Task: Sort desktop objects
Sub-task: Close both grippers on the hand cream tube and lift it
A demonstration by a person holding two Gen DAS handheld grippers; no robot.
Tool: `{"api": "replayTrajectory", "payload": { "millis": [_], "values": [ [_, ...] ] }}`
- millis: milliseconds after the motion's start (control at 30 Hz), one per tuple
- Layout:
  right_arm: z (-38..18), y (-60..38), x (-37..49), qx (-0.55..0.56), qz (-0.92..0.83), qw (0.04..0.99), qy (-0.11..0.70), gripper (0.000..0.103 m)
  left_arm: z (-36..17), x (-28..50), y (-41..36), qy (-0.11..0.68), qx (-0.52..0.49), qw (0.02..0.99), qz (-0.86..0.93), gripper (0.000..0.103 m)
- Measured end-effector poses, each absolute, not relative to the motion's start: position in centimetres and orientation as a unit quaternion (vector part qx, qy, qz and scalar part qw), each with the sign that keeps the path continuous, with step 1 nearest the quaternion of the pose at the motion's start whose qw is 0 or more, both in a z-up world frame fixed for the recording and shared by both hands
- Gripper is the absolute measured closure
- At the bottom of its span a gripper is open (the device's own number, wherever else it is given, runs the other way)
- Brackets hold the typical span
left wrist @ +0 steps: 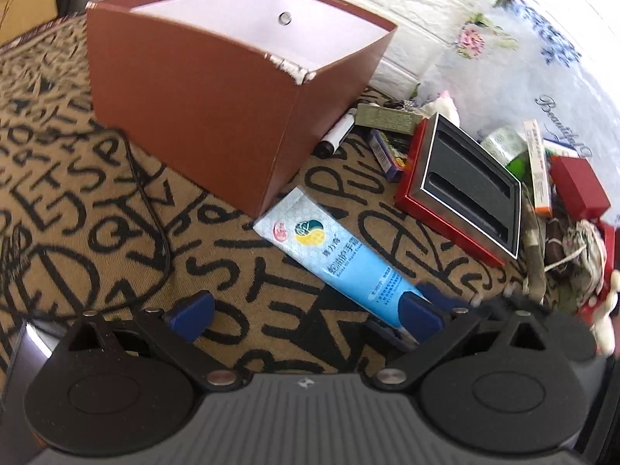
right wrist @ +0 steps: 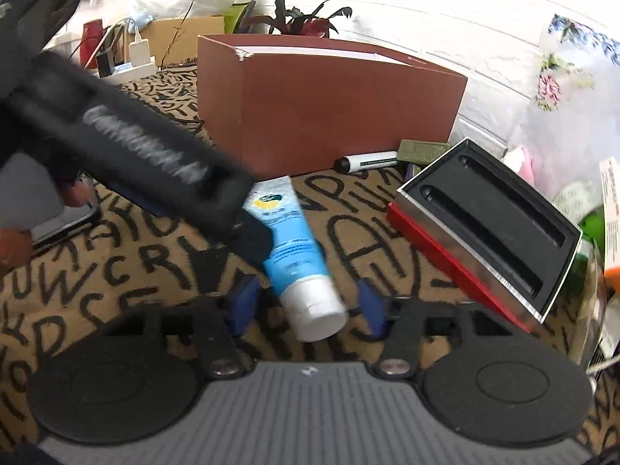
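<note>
A blue hand cream tube (right wrist: 292, 248) lies flat on the surface (left wrist: 97, 201), which is covered by a tan cloth printed with black letters. Its crimped end rests just beside the front corner of a brown box (left wrist: 217, 89), and its white cap (right wrist: 316, 316) points back toward the right tongs (right wrist: 306, 304). The right tongs are spread wide, with the cap end of the tube lying between the two blue fingers (right wrist: 242, 304); whether either finger touches the tube cannot be told. The left tongs (left wrist: 306, 316) are also wide open and hold nothing. Their right-hand finger sits over the lower end of the tube (left wrist: 333, 255), while the other hangs above bare cloth. In the right wrist view the left tool shows as a blurred black bar crossing just above the tube.

The brown box stands upright and open at the top, its inside white. Behind its corner lies a black and white marker (left wrist: 337, 133). To the right of the tube, a red case (left wrist: 461, 190) with a black slotted insert sits tilted, amid a pile of small boxes and a roll of tape (left wrist: 503, 143).
</note>
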State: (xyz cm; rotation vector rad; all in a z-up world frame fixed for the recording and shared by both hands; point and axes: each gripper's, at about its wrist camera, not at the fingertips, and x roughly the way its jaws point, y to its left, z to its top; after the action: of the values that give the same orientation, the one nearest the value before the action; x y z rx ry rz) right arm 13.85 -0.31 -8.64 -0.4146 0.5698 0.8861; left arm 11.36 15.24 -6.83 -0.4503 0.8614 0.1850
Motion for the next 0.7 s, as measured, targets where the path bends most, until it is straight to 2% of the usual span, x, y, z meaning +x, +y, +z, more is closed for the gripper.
{"api": "replayTrajectory", "payload": {
  "millis": [33, 100, 567, 600, 700],
  "values": [
    [-8.7, -0.4, 13.4, -0.195, 0.418, 0.845, 0.272, 0.069, -6.8, 11.3, 15.0, 0.413, -0.214, 0.881, 0.09, 0.0],
    [-8.8, -0.9, 12.0, -0.201, 0.414, 0.846, 0.269, 0.075, -6.9, 11.2, 14.4, 0.415, -0.21, 0.88, 0.093, 0.0],
    [-8.6, -7.4, 2.1, -0.164, 0.352, 0.868, 0.308, 0.076, -7.2, 8.0, 6.6, 0.447, -0.153, 0.881, 0.025, 0.002],
    [-8.6, -7.9, 1.3, -0.168, 0.349, 0.869, 0.307, 0.076, -7.3, 7.8, 5.9, 0.448, -0.148, 0.882, 0.016, 0.003],
    [-8.5, -9.7, -0.6, -0.162, 0.337, 0.874, 0.311, 0.076, -7.3, 6.6, 3.6, 0.45, -0.118, 0.885, -0.007, 0.018]
  ]
}}
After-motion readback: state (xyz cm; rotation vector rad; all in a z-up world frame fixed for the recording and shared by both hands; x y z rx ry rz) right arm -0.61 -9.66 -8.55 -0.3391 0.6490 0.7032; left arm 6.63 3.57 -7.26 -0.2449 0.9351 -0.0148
